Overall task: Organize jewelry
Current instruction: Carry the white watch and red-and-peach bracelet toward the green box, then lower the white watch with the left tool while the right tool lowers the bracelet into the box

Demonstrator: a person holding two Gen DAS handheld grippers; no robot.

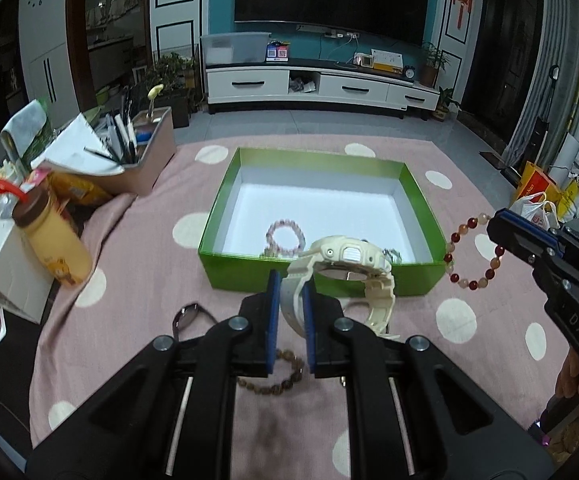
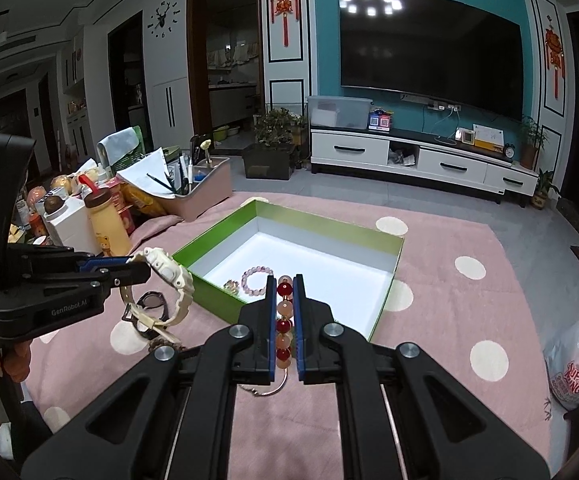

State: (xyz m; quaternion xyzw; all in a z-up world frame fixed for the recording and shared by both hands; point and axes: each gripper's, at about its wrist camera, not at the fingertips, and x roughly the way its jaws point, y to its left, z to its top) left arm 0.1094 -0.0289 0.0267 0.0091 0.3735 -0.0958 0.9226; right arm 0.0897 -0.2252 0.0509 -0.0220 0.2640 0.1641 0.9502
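Left wrist view: left tongs (image 1: 291, 300) clamped on the strap of a cream watch (image 1: 341, 260), held just short of the green box's (image 1: 225, 196) near wall, presumably to carry it over the rim. Right tongs (image 2: 281, 320) clamped on a red-and-peach bead bracelet (image 2: 283, 312), lifted off the pink spotted cloth (image 2: 449, 320) beside the box's right wall. Pale bracelet (image 2: 255, 280) already lies inside, near corner.

Left wrist: we look down along our fingers, close above the open green cardboard box (image 1: 317, 216), facing the wall television.
Right wrist: we face the box (image 2: 297, 264) from its right (flatter angle).
Shared: box, pink dotted cloth (image 1: 137, 280).
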